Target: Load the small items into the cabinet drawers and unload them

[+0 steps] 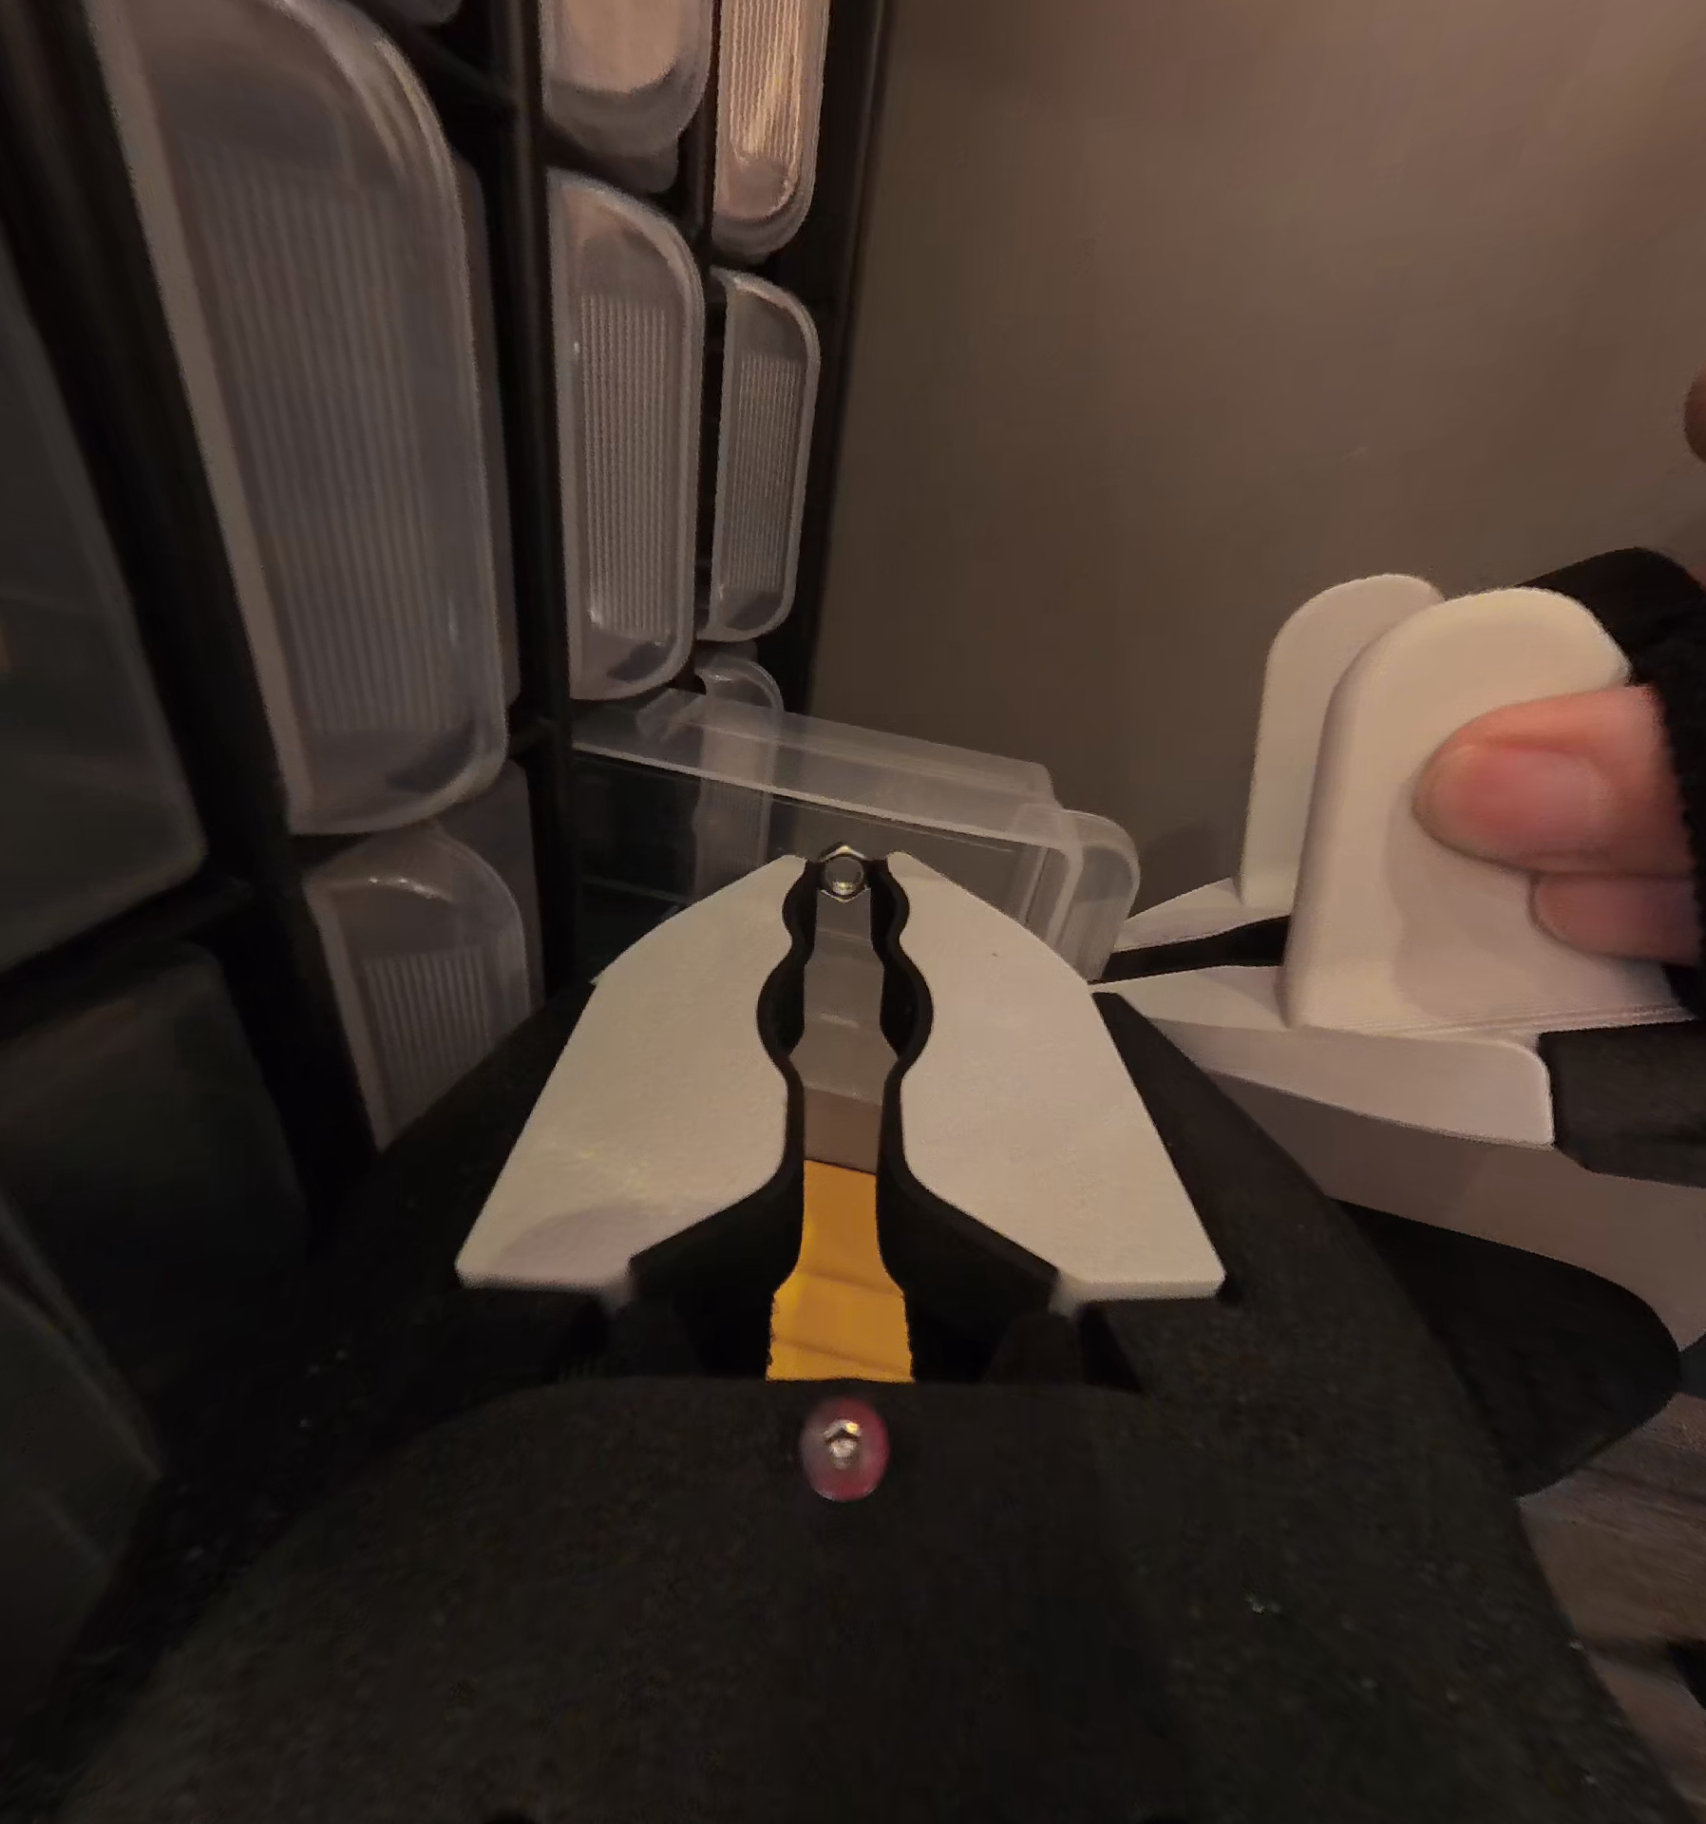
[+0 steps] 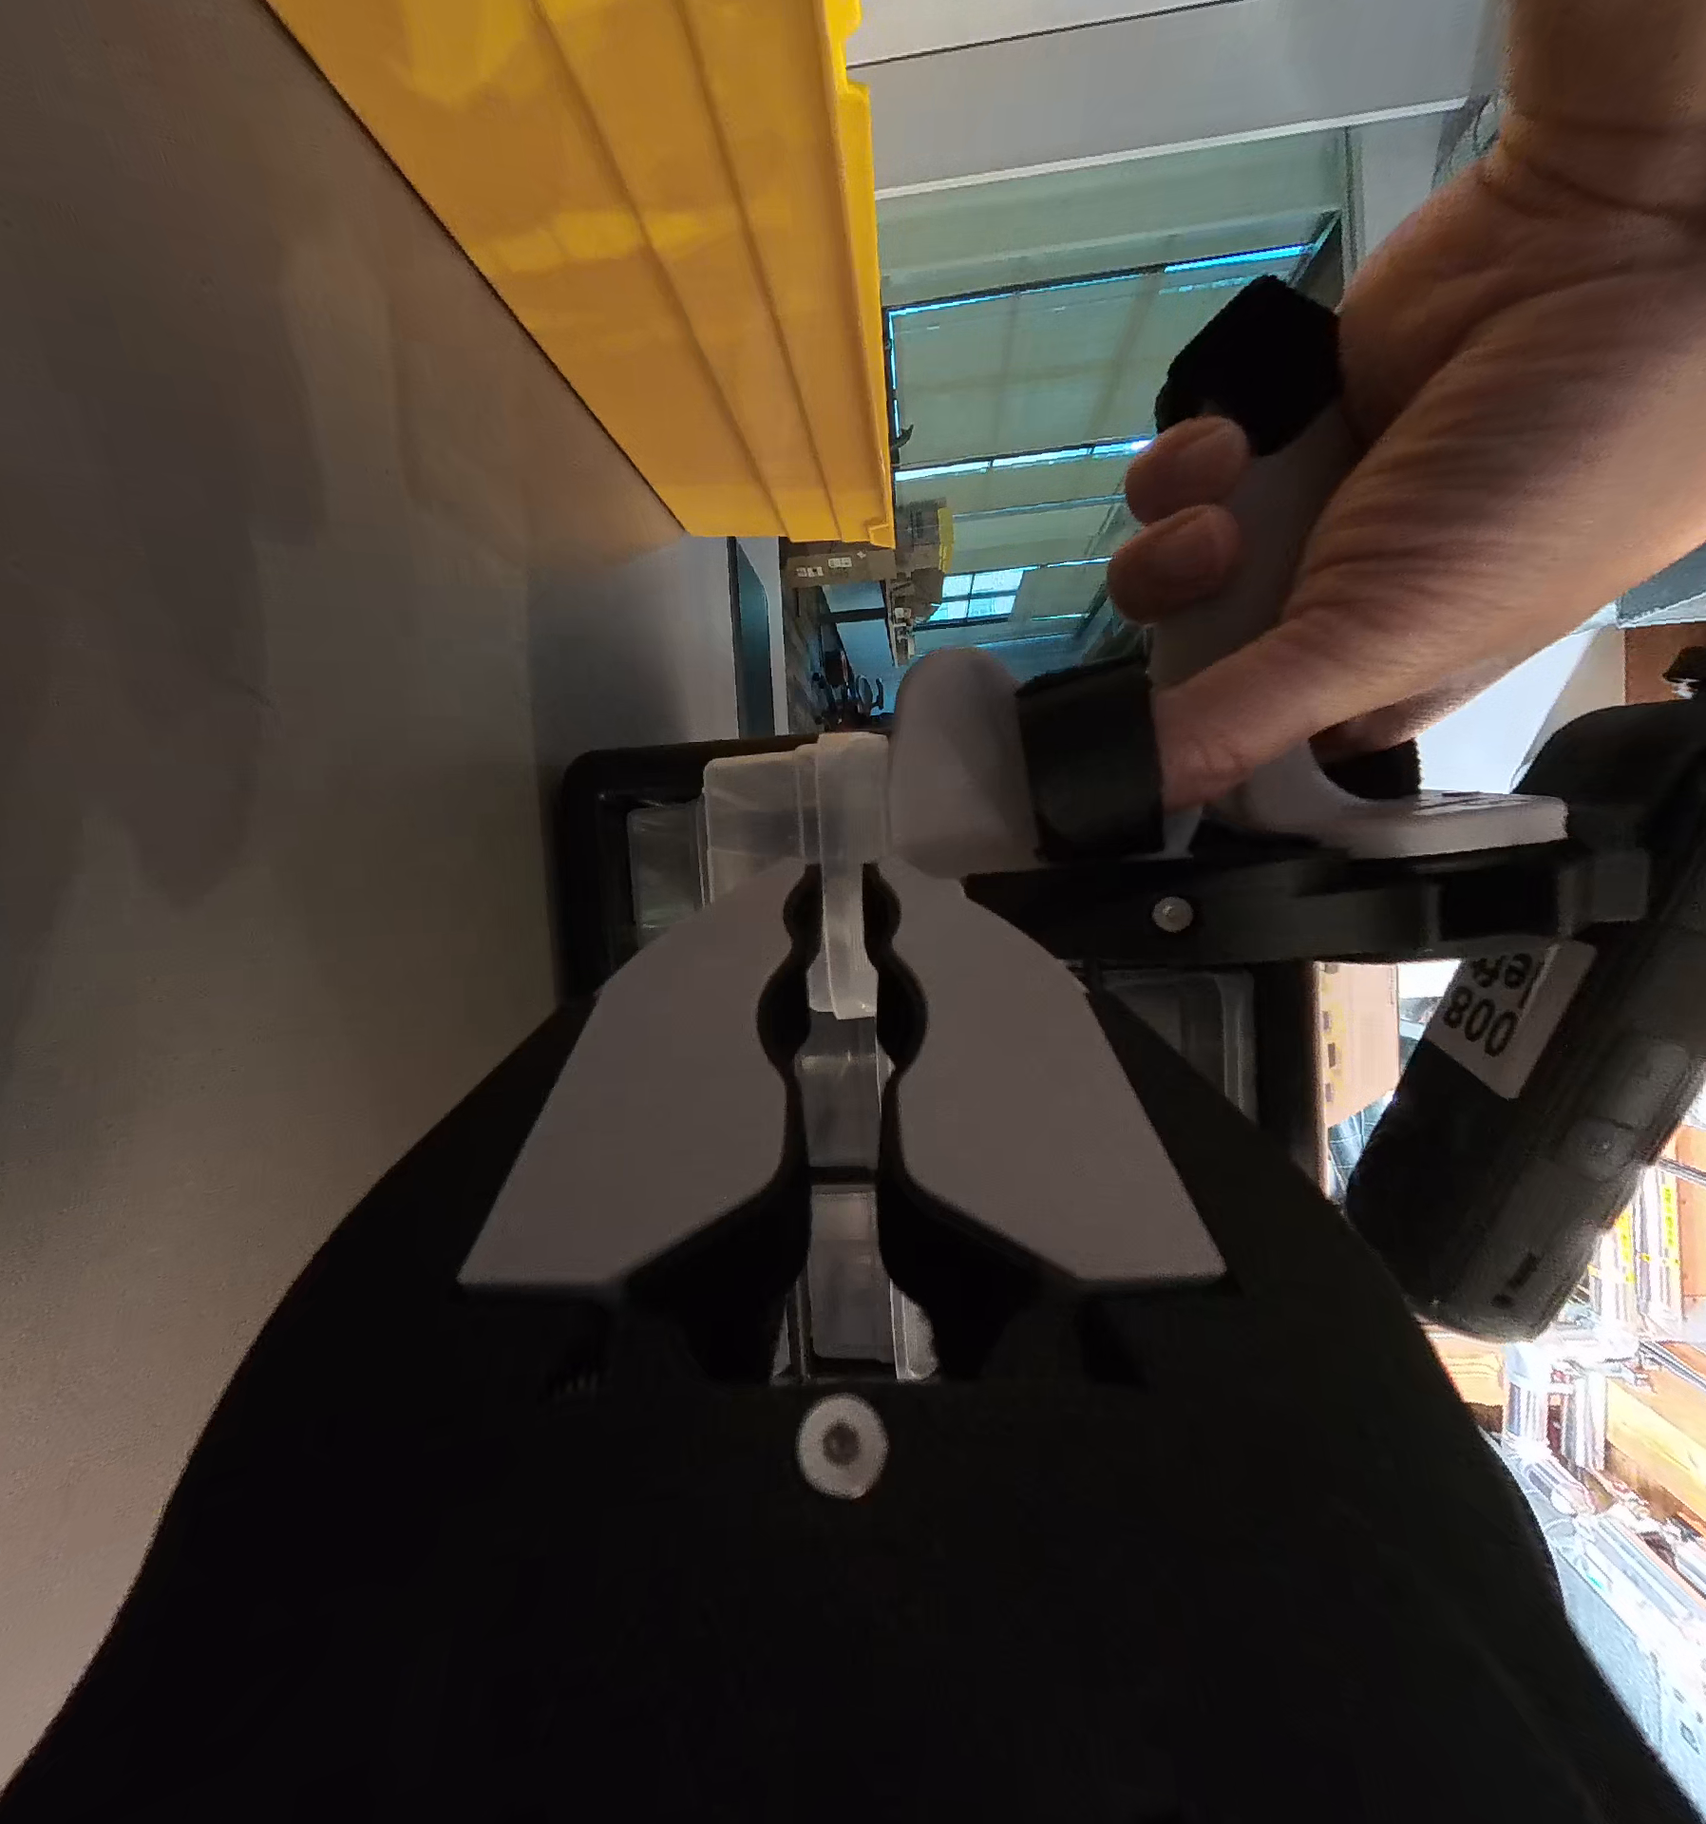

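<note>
My left gripper (image 1: 841, 874) is shut on a small metal hex nut (image 1: 841, 878), pinched at its fingertips. It holds the nut just over the near wall of a clear plastic drawer (image 1: 879, 790) that is pulled out of the black cabinet (image 1: 533, 553). My right gripper (image 2: 841, 948) is shut on the clear handle (image 2: 844, 972) of that drawer (image 2: 760, 809). The right gripper also shows at the right of the left wrist view (image 1: 1402, 869), held by a hand. The left gripper shows in the right wrist view (image 2: 938, 780), over the drawer. The drawer's inside is hard to see.
The cabinet holds several closed clear drawers (image 1: 356, 513) to the left. A plain wall (image 1: 1224, 345) stands behind the open drawer. A yellow bin (image 2: 681, 247) sits beside the cabinet (image 2: 592, 869). A person's hand (image 2: 1471, 444) grips the left gripper's handle. Some 4 centimeters of space lies between my two pairs of fingers.
</note>
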